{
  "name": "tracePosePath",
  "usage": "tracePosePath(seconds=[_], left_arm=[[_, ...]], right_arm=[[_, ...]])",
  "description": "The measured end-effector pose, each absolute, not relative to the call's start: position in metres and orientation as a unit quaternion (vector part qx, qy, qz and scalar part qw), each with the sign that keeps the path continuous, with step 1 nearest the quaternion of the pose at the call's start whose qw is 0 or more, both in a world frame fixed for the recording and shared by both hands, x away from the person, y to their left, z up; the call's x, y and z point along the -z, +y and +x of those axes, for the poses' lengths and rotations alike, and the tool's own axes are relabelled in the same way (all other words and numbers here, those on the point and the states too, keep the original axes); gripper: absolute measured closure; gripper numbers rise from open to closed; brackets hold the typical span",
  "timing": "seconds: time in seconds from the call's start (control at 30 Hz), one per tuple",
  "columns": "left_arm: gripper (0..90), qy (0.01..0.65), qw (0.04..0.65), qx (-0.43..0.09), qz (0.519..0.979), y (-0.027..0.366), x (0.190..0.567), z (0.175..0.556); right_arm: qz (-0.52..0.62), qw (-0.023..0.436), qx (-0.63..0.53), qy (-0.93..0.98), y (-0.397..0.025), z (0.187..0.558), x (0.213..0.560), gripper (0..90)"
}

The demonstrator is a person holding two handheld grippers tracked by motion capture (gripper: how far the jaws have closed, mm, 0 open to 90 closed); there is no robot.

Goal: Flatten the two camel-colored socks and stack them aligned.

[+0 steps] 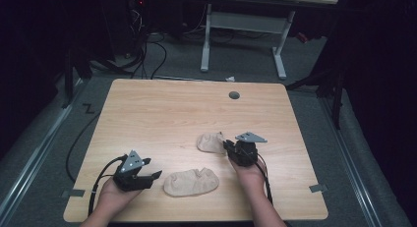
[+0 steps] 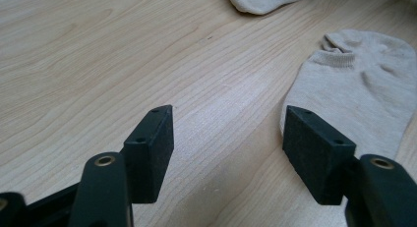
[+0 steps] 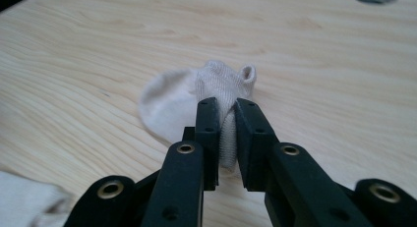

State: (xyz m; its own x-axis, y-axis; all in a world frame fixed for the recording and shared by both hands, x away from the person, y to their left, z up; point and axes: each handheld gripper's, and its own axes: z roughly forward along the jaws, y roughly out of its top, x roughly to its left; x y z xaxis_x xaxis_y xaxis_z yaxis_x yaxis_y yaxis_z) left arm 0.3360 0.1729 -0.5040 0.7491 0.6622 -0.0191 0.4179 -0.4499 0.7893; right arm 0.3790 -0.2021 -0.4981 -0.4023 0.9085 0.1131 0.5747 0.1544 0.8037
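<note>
left gripper (image 1: 156, 175): nearest the person, low over the wooden table (image 1: 147, 109), jaws standing wide apart with nothing between them; in the left gripper view (image 2: 226, 138) they aim at bare wood just beside the near sock.
near sock (image 1: 191, 182): a beige ankle sock lying flat and spread out near the front edge, between the two hands; the left gripper view shows its ribbed cuff (image 2: 339, 57) turned away from the jaws, and the right-hand pad (image 2: 314, 148) sits close to its edge, whether touching i cannot tell.
right gripper (image 1: 227, 147): a little farther in, jaws pressed together on a fold of the far sock; the right gripper view (image 3: 227, 133) shows knit fabric pinched between the pads.
far sock (image 1: 211, 142): the second beige sock, bunched at the pinched end, the rest of it resting on the table beyond the jaws (image 3: 167, 101).
cable grommet (image 1: 234, 95): grey round hole near the far edge, well apart from both socks.
progress: early, by my reading; one sock is gripped but not lifted clear, the other is untouched, and the two lie apart, not yet paired or folded.
left to do: probably grasp the near sock and bring the pair together.
</note>
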Motion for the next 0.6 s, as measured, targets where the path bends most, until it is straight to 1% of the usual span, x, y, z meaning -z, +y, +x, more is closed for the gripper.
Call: tracePosePath(seconds=[0.1,0.2,0.23,0.27,0.3,0.43,0.6], left_arm=[[37.0,0.323,0.412,-0.146,0.839,0.172,0.505,0.336],[37.0,0.324,0.411,-0.145,0.840,0.172,0.506,0.337],[37.0,0.324,0.411,-0.145,0.840,0.172,0.506,0.337],[37.0,0.324,0.411,-0.145,0.840,0.172,0.506,0.337],[37.0,0.325,0.411,-0.144,0.840,0.172,0.506,0.337],[37.1,0.325,0.410,-0.144,0.840,0.171,0.506,0.337],[37.3,0.324,0.410,-0.145,0.840,0.171,0.506,0.336]], right_arm=[[0.521,0.206,-0.396,0.728,-0.211,0.379,0.505,79.2],[0.530,0.214,-0.382,0.726,-0.222,0.378,0.508,74.2],[0.530,0.214,-0.382,0.726,-0.222,0.378,0.508,74.2],[0.533,0.217,-0.377,0.726,-0.225,0.378,0.509,72.5],[0.537,0.225,-0.369,0.725,-0.230,0.378,0.509,68.6],[0.543,0.228,-0.368,0.720,-0.236,0.380,0.508,62.9],[0.553,0.229,-0.350,0.721,-0.239,0.385,0.512,61.5]])
